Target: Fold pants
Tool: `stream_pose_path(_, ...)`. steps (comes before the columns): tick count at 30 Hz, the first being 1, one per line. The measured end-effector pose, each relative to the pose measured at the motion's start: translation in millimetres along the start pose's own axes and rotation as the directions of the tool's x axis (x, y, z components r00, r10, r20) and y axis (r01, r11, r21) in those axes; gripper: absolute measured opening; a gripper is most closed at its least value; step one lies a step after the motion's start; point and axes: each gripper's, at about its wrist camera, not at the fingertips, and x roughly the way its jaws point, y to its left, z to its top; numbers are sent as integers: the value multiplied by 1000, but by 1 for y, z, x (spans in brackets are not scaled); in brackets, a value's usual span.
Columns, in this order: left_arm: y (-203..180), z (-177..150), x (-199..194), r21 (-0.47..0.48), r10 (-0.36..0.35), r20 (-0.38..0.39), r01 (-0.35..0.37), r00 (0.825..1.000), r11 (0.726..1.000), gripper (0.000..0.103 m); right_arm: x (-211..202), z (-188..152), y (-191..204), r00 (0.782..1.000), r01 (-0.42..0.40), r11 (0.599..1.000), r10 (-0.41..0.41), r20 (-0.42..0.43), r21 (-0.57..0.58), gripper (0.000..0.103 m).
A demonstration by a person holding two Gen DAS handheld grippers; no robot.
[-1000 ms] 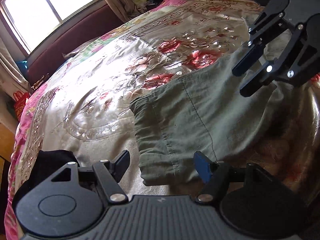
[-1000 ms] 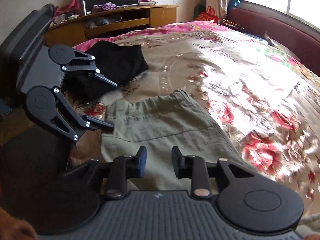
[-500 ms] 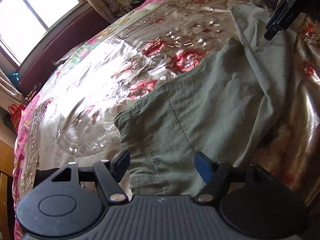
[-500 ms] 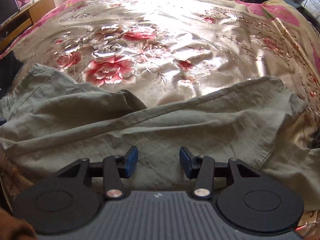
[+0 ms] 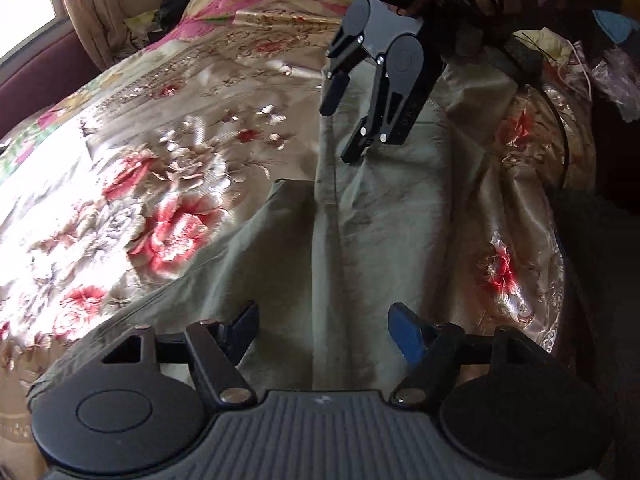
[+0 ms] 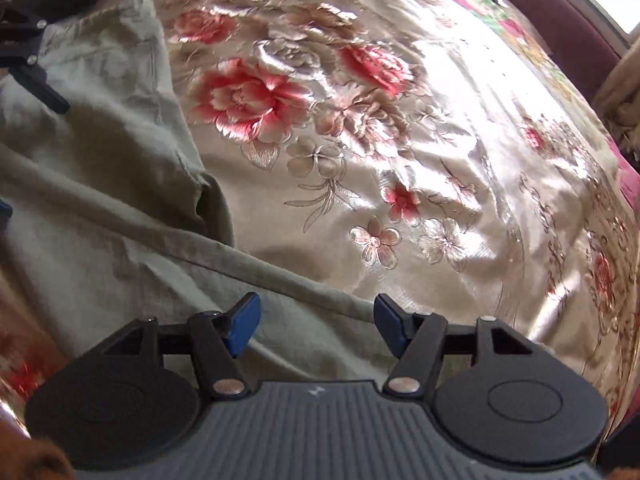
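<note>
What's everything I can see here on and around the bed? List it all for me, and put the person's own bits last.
pants: one, olive green, spread crumpled on the near part of the bed, under both tongs
bedspread: one, shiny beige with red and pink flowers, covering the bed
headboard or bed frame: one, dark maroon, along the far edge by the window
curtain: one, beige, far corner
dark clothing: one heap, black, far end of the bed; too small to identify
left tongs: one, black, one blue pad showing, open above the pants
right tongs: one, black with blue pads, jaws just opened, over a pants edge, not gripping
</note>
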Motion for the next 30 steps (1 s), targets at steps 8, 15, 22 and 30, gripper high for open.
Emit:
stream_pose_path(8,11,8,30,-47,-132,-73,129,989,991,85,31,14,-30,981,-147,978,125,-147,-148,64)
stream_pose_path(15,23,7,34,-110,-180,-47,174,982,978,85,46,28,-26,951,-208,949,138,-278,-237,64)
stream_pose_path(22,25,5,37,-139,-170,1,168,985,976,84,40,18,1,935,-157,951,56,-350,-267,9)
stream_pose_path(30,31,10,35,-165,-79,20,81,997,983,28,-12,2,16,955,137,979,-170,-242,-150,3)
